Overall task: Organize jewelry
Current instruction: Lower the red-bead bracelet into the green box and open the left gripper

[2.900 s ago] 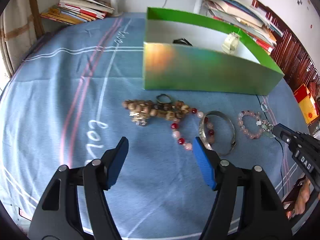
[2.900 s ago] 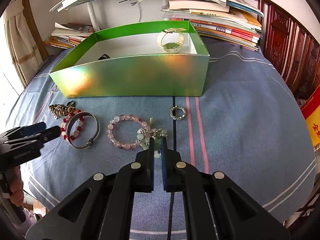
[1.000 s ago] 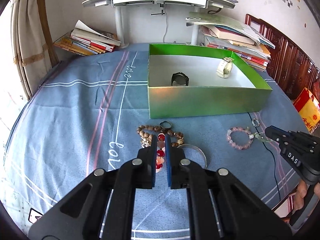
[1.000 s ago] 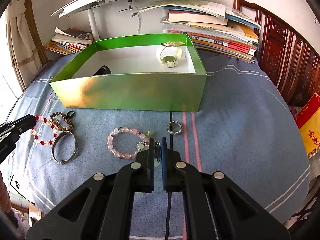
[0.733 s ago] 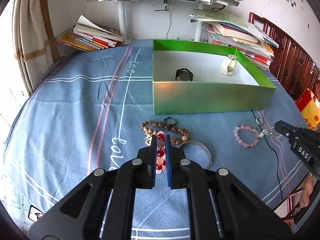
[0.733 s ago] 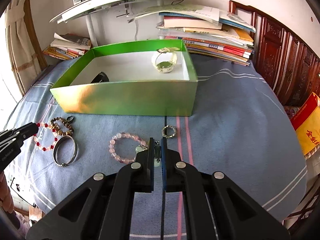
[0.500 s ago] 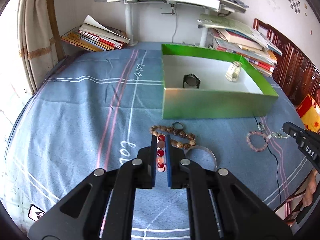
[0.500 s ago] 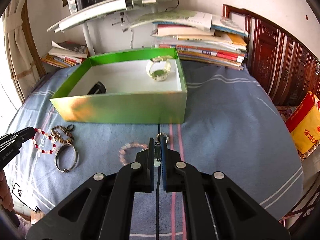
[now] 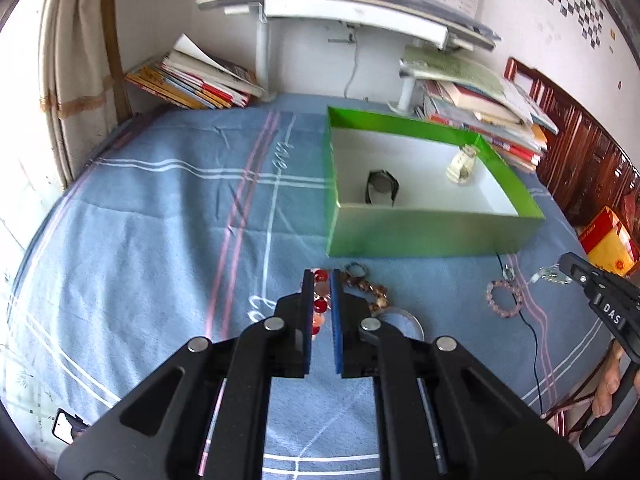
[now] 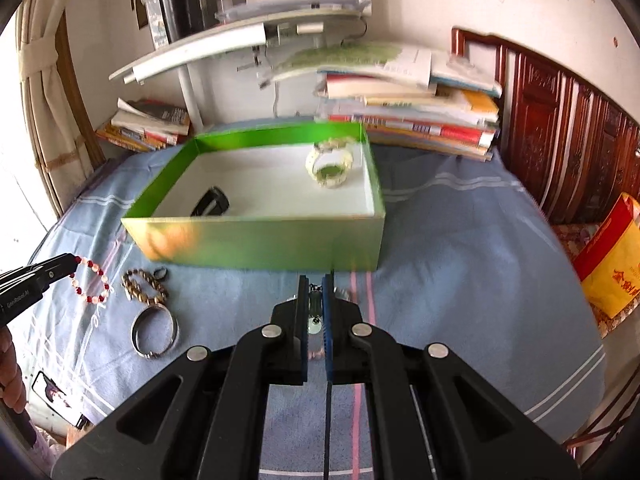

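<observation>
My left gripper (image 9: 320, 276) is shut on a red and pink bead bracelet (image 9: 319, 305), lifted above the blue cloth; the bracelet hangs from its tip in the right wrist view (image 10: 90, 280). My right gripper (image 10: 316, 280) is shut on a charm pendant (image 10: 315, 312), also lifted; it shows in the left wrist view (image 9: 550, 276). The green box (image 10: 260, 240) stands beyond both, holding a black watch (image 10: 212, 202) and a pale watch (image 10: 330, 164). A brown bead bracelet (image 10: 142, 286), a metal bangle (image 10: 155, 332) and a pink bead bracelet (image 9: 505, 300) lie on the cloth.
Stacks of books (image 10: 416, 116) stand behind the box at the right and more books (image 9: 196, 80) at the back left. A small ring (image 9: 508, 271) lies near a black cable (image 9: 528, 328). A phone (image 10: 54, 396) lies at the cloth's near left edge.
Both grippers have risen and pulled back with their pieces. The red bead bracelet and the charm pendant have lifted off the cloth; the pink bracelet stayed on it.
</observation>
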{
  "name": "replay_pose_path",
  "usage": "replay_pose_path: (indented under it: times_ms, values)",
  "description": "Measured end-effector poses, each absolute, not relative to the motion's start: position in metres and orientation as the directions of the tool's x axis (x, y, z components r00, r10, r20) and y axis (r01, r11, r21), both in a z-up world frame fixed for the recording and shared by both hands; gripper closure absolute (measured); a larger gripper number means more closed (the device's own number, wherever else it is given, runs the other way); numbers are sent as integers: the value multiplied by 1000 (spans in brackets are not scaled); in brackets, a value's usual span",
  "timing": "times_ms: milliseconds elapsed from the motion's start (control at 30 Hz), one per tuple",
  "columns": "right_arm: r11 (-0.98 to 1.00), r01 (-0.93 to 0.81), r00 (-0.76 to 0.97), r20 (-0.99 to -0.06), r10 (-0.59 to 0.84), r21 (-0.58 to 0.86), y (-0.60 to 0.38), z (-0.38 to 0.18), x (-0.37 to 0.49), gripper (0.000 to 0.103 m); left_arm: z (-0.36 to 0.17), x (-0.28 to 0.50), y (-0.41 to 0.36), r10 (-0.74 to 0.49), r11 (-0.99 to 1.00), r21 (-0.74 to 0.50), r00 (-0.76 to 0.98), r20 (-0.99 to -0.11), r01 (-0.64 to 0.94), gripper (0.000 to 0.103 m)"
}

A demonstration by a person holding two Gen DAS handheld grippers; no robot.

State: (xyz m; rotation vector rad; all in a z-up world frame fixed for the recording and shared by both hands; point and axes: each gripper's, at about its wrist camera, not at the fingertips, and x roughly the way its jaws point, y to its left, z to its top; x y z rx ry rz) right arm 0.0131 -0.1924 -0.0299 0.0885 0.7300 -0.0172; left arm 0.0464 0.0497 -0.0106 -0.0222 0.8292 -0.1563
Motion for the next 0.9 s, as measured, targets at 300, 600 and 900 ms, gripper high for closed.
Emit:
replay_pose_path:
  times_ms: [300,600,900]
  values:
    - [997,3,781,-623,43,72,-181,-7,17,97,6,55,33,-184,979,-74,675,-715,188,95]
    - [999,-24,877,-480,32,22,-170,61,49,97,63,102,-2,-232,963,-41,741,-630,267,95]
    - [999,-7,789,-614,27,35,-162,6,126,97,17,169,-41,-281,947,-92,655,-701,308,95]
